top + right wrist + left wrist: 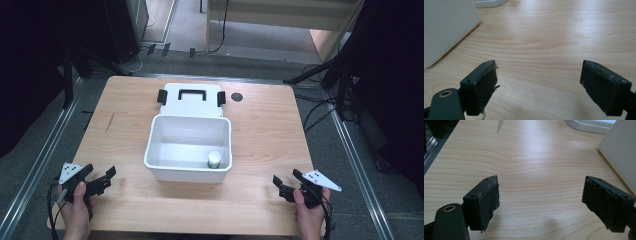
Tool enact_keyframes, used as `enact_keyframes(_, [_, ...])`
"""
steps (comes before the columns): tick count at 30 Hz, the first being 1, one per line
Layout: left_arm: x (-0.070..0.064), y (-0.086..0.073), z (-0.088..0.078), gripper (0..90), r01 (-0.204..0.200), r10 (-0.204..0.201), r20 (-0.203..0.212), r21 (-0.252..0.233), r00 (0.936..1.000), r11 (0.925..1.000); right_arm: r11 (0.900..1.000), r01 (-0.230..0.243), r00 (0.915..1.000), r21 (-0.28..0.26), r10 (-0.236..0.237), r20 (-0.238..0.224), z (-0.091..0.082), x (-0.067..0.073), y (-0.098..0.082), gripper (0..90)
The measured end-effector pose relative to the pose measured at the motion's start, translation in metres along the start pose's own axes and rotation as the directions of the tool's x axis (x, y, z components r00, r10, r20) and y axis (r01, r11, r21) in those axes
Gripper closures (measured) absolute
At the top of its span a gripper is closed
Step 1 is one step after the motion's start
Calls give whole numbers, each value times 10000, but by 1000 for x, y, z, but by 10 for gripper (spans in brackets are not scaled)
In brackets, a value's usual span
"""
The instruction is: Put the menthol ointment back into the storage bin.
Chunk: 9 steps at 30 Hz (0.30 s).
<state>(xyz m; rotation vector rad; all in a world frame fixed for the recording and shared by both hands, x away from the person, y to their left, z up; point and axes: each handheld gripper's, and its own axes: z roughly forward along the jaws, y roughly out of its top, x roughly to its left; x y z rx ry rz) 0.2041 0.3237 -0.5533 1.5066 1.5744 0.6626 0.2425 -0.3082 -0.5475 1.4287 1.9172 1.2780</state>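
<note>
White box [165, 145] sits between left gripper [106, 180] and right gripper [281, 188].

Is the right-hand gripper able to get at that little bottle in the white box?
Probably yes: the box is open on top, the bottle stands near its right wall, and the right gripper is open.

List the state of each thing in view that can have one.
Box: open, holds a bottle.
Lid: off, flat on the table behind the box, handle up.
Bottle: upright in the box's near right corner, capped.
Left gripper: open, empty, near the table's edge.
Right gripper: open, empty, near the table's edge.
</note>
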Motion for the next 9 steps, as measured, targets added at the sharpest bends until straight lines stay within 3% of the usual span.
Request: enact_keyframes(9, [1,0,0,146,8,-8,65,20,10000,10000,9999,-126,9999,-50,125,-49,-1,-1,0,141])
